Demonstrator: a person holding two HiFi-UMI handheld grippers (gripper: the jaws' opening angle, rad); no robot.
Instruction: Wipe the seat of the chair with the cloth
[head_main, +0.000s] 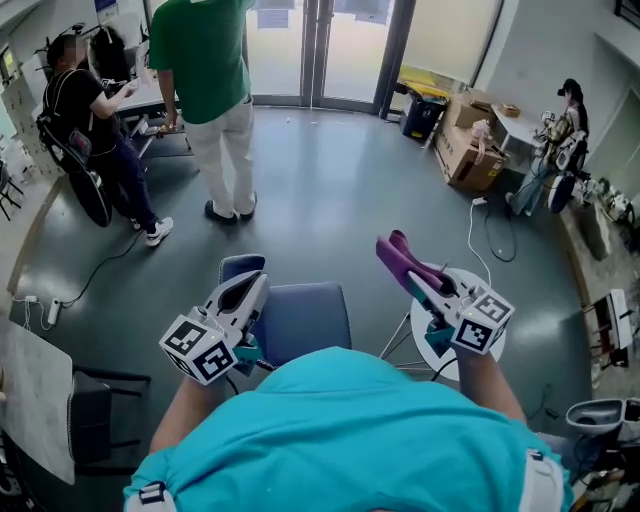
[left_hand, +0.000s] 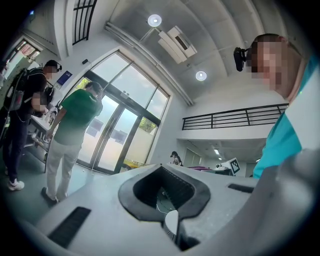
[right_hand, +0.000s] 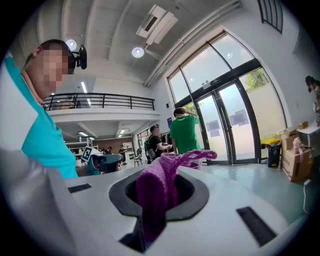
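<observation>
- Your right gripper has its fingers closed on the purple cloth. The cloth is pinched in the gap, and its loose end sticks up and out past the tips.
- Your left gripper has its fingers together with nothing between them.
- From the head view, the left gripper hangs over the left edge of the blue chair, clear of the seat.
- The right gripper and the cloth are held up to the right of the chair, above a small round white counter, so the cloth is not on the seat.
- Farther off, a person in a green shirt stands on the grey floor near the glass doors.
</observation>
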